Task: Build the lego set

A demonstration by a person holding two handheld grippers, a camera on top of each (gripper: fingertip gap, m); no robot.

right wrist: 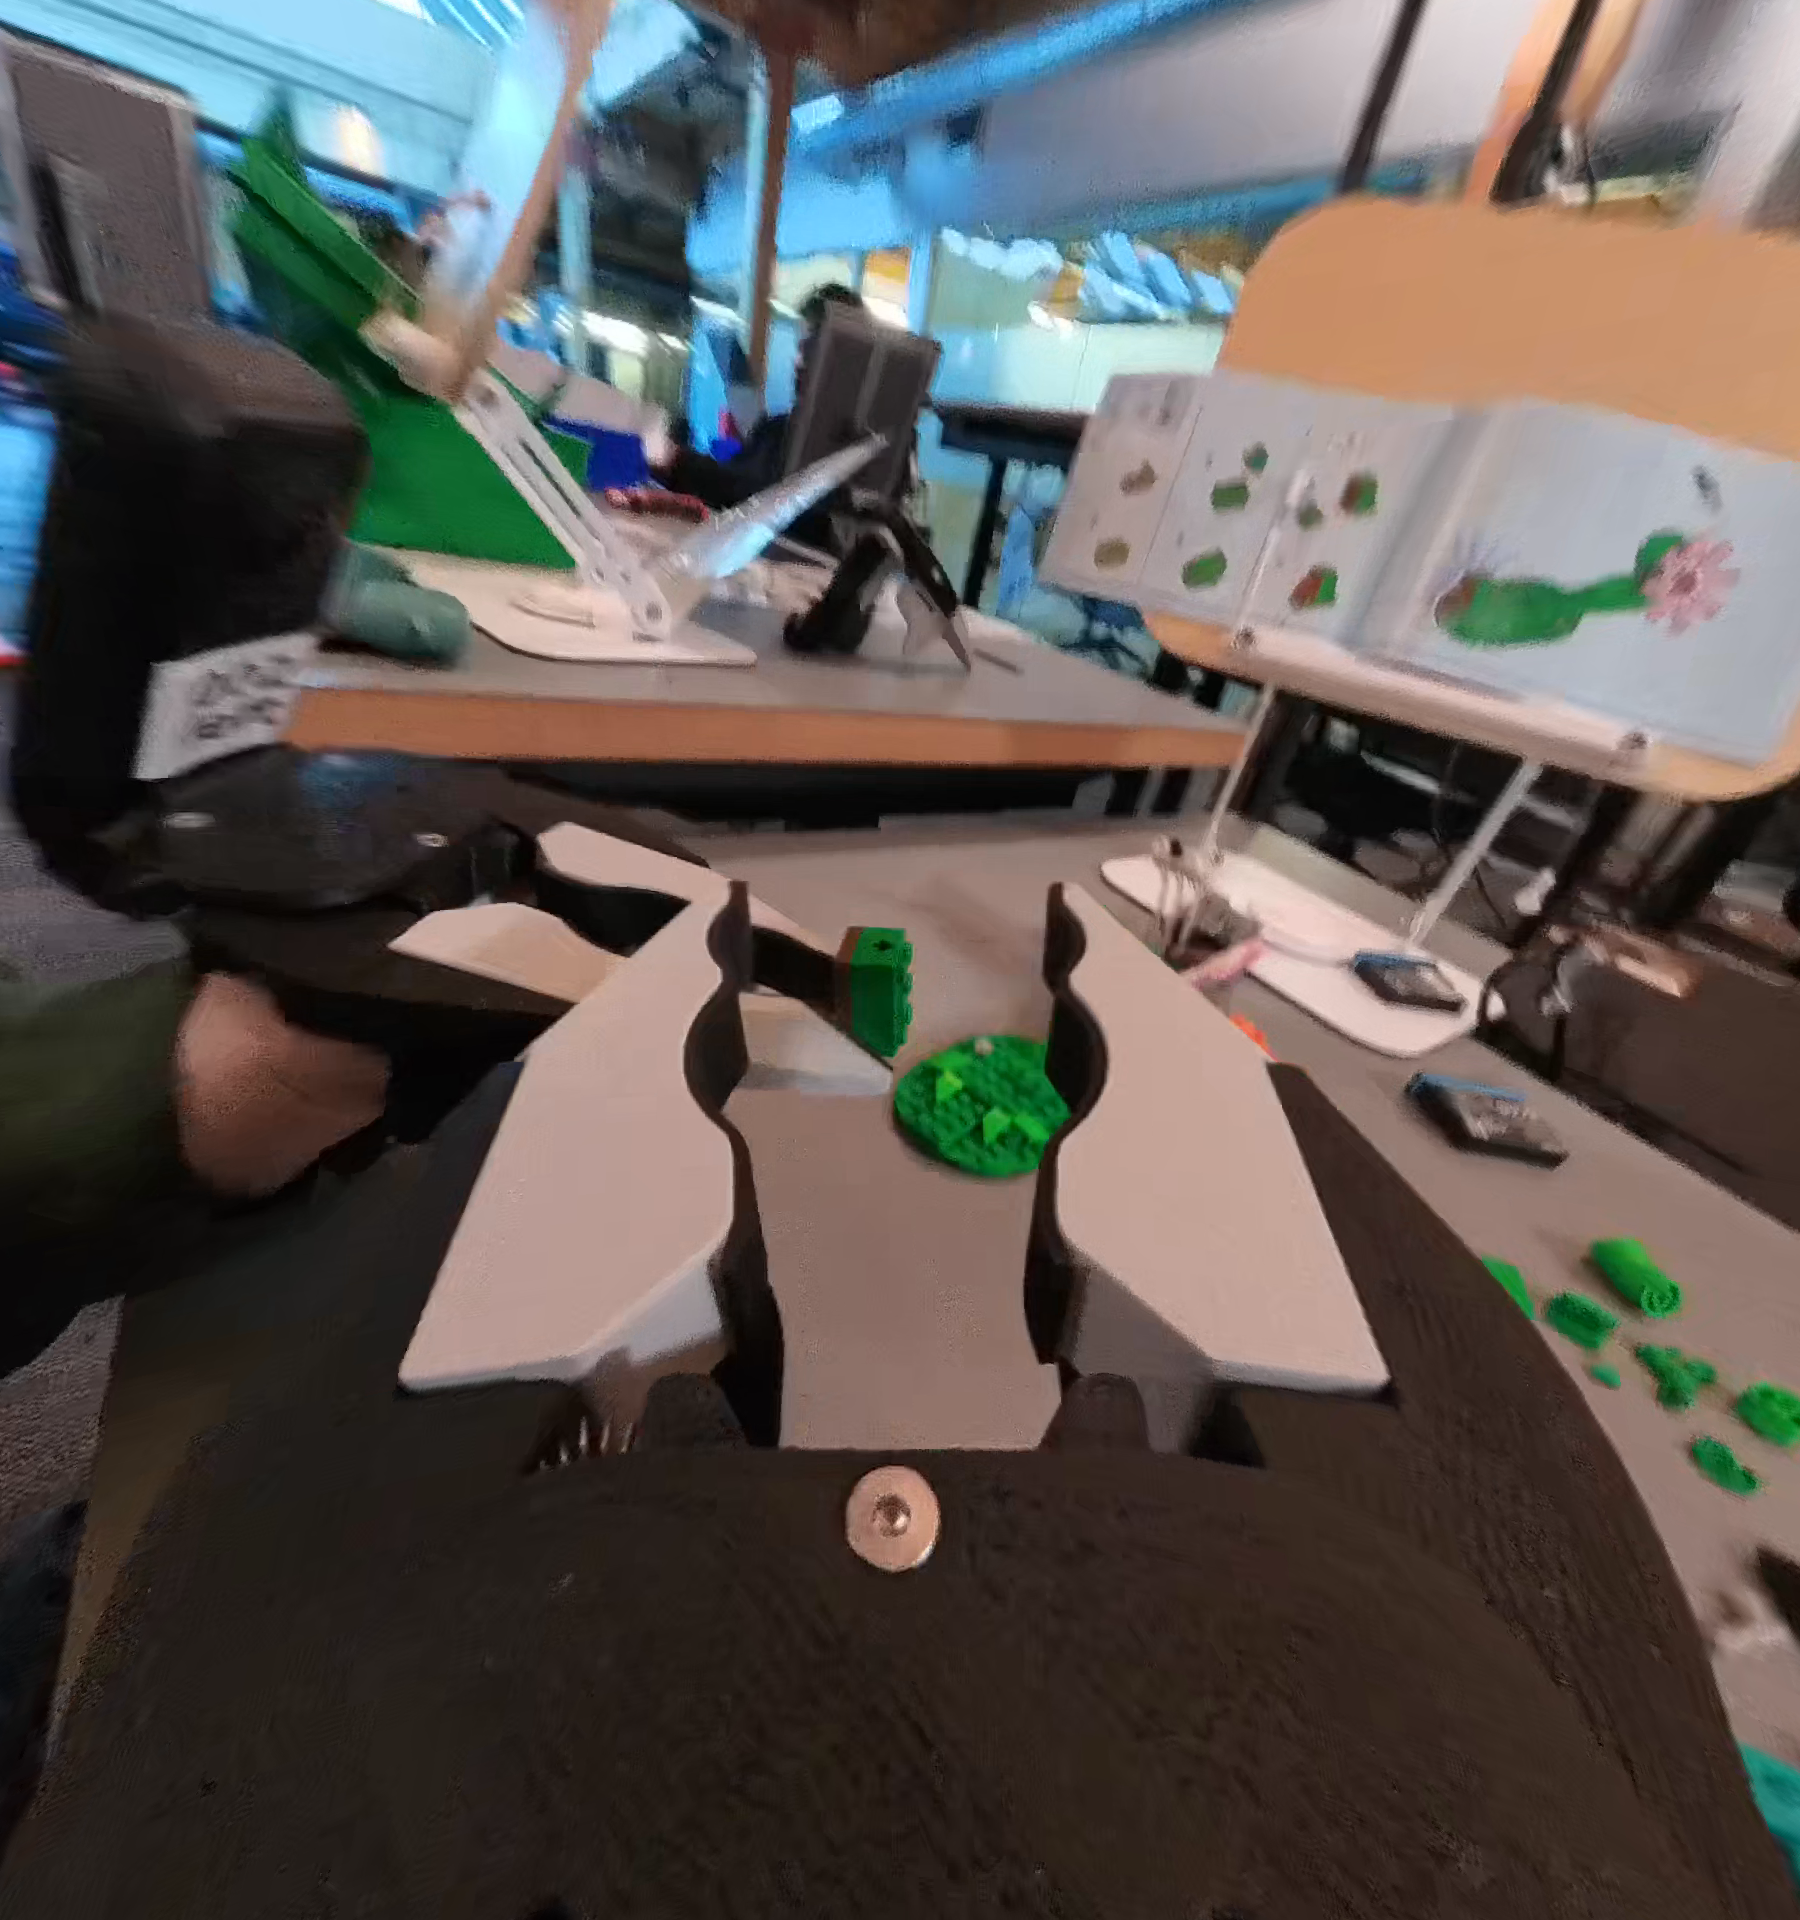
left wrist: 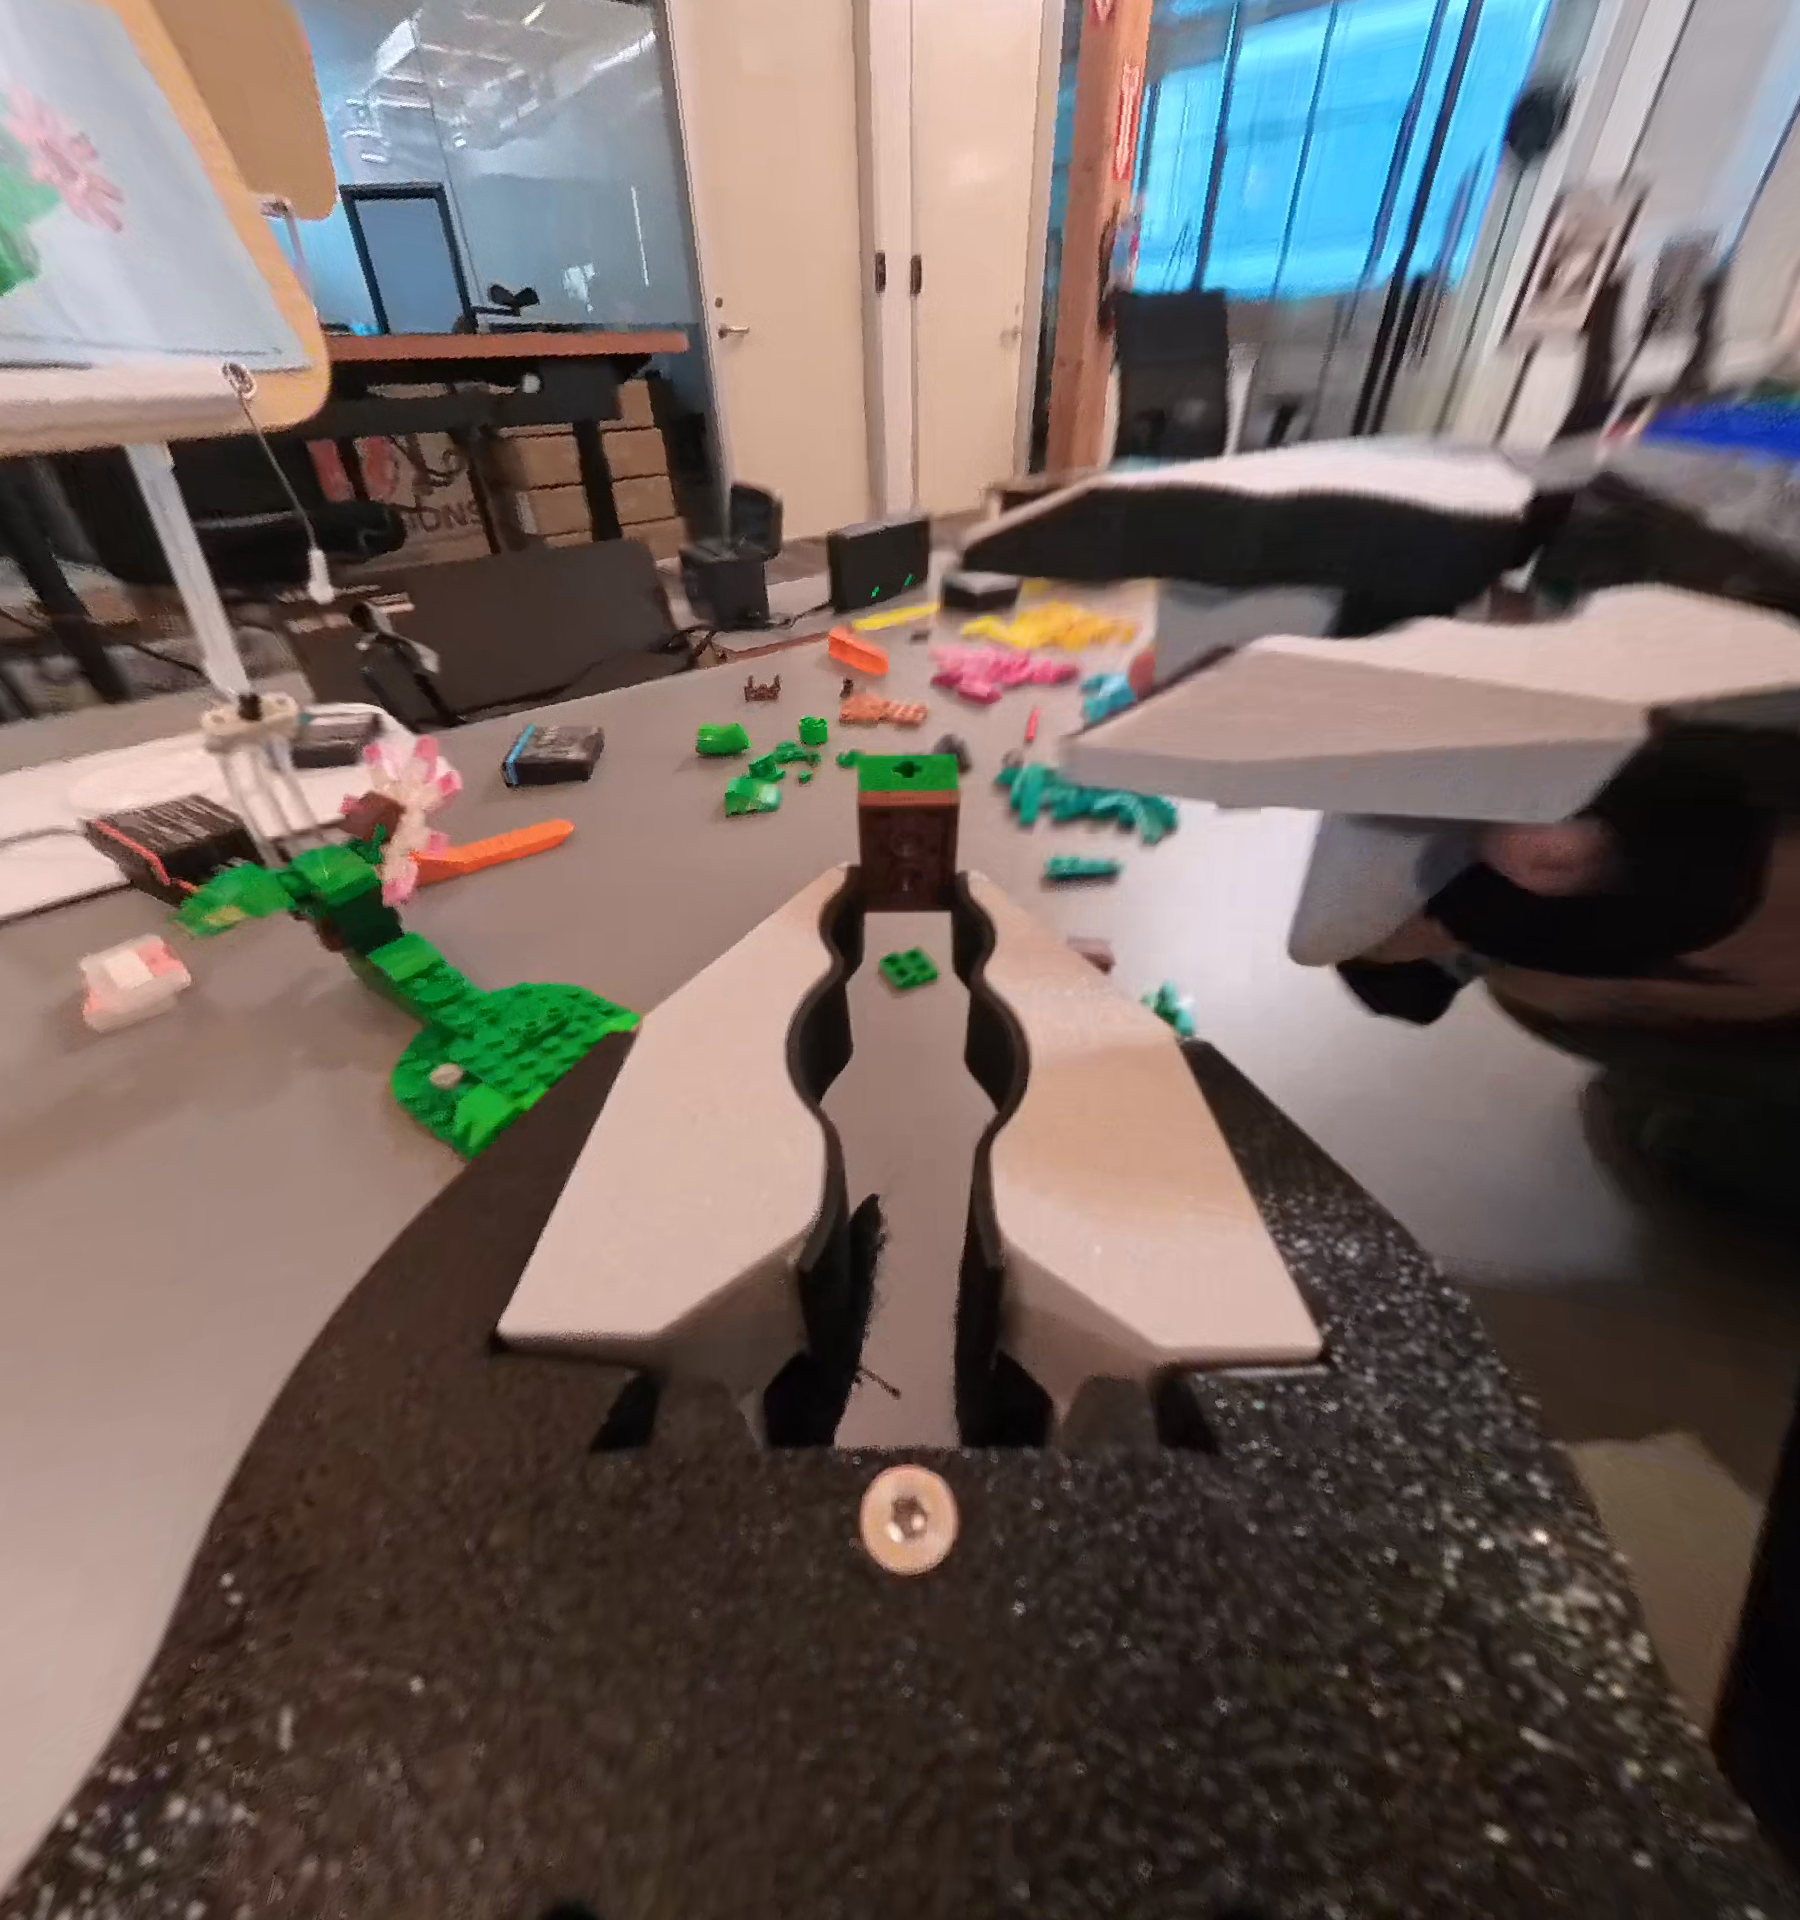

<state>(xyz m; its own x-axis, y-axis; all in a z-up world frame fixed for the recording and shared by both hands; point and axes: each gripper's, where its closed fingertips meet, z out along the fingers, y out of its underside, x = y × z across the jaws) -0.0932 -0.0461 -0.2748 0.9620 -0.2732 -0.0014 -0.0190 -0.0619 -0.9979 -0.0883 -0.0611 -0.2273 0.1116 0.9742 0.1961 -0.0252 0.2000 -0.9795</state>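
Left claw pinches brown-and-green brick stack at fingertips. Right claw wide open, empty, beside it. Green plant model lies left. Next, likely: seat stack onto model, studs aligned.

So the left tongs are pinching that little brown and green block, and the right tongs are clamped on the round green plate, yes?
Not quite. The left tongs do pinch the brown and green block, but the right tongs are open and hold nothing. In the right wrist view the round green plate lies on the table, seen through the gap between their fingers.
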